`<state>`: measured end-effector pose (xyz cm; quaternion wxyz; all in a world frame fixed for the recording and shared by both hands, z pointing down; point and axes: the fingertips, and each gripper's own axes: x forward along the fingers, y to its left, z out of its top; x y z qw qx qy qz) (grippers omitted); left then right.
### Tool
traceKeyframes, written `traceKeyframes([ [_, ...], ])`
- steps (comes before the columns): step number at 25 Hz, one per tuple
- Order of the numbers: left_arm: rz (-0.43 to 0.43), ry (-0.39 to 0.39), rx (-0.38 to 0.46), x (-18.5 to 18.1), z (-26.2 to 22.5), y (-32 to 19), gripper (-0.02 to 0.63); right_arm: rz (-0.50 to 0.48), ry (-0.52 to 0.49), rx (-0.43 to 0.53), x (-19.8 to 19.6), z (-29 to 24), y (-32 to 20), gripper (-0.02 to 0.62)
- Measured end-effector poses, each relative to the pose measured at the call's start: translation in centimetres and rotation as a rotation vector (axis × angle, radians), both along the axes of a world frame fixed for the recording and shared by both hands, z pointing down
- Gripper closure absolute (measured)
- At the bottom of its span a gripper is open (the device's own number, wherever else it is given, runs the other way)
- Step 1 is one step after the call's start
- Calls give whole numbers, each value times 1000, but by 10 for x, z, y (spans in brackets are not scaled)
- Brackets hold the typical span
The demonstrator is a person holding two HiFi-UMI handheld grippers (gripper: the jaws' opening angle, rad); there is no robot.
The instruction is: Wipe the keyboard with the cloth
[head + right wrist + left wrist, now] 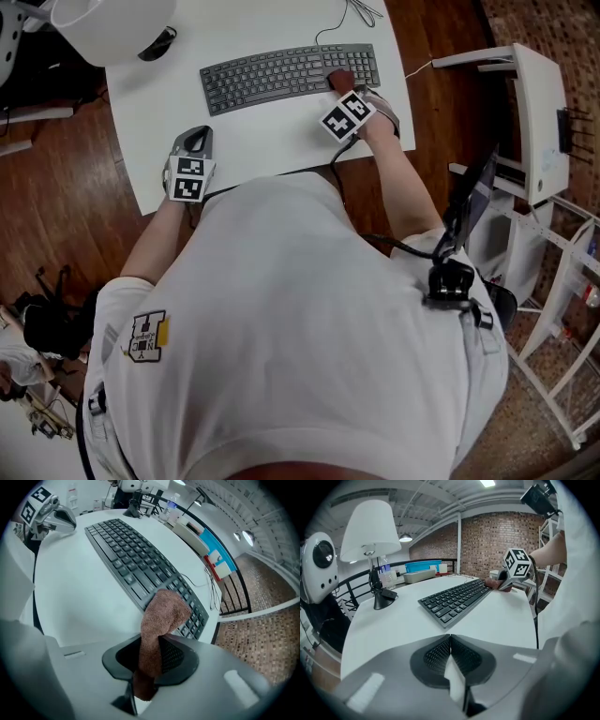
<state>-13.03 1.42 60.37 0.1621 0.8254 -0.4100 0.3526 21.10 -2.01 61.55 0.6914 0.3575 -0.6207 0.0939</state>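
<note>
Right tool (149, 660) is clamped on the cloth (164, 613). A wad of it fills the jaws, and the free end droops forward onto the right end of the keyboard (272, 70), over the last key block near the front edge. Left tool (451, 656) is closed on nothing and sits low over the worktop (253, 141) at its near left, well apart from the keyboard. Judgement on the step: the wipe looks to be at its right-hand start, with most rows still to cover. Sweep leftward along the rows with only the cloth bearing down, light pressure, and the hard jaw tips kept off the keycaps. The bunched end covers a narrow strip, so several overlapping passes are likely needed. The board looks thin and light on a slick top and may skate; the idle left tool could steady its left end. Materials: the cloth is brown terry, nubbly, limp and thick-folded. The keyboard is dark grey plastic, low and flat, with shallow gaps between keys. The worktop is white, smooth and matte. The jaw pads are dark and dimpled.
</note>
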Motion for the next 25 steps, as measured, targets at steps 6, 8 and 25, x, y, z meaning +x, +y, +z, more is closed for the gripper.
traceKeyframes([
  [6, -18, 3, -2, -15, 1, 15, 606, -185, -56, -15, -112, 2, 8, 522],
  [8, -25, 6, 0, -24, 1, 19, 606, -257, -67, -22, -153, 2, 12, 522],
  [25, 142, 11, 131, -40, -22, 35, 606, -919, 18, 45, -295, 1, 38, 518],
])
